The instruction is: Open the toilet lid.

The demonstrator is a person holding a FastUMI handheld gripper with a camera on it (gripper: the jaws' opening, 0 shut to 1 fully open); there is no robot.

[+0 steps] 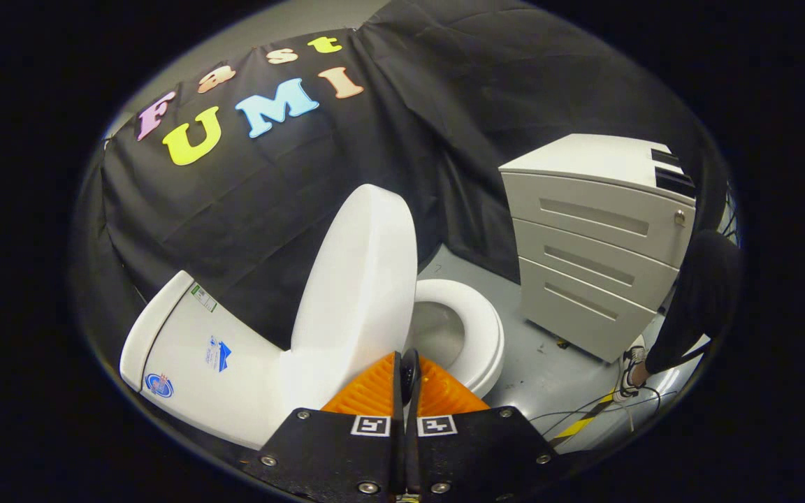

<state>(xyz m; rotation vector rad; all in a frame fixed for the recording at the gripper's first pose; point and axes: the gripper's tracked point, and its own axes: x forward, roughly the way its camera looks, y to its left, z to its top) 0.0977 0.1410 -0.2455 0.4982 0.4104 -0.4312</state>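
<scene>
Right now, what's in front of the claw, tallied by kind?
Toilets: 1, toilet with lid raised, seat down
Drawer cabinets: 1, cabinet
People: 1, leg beside cabinet
Total: 3
Claw closed, nothing visibly held.

Toilet tank [193,349] stickers unreadable (too small).

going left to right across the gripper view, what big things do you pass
toilet tank → raised toilet lid → gripper, fingers closed together at the lid's edge → toilet seat → white drawer cabinet → person's leg and shoe
</scene>
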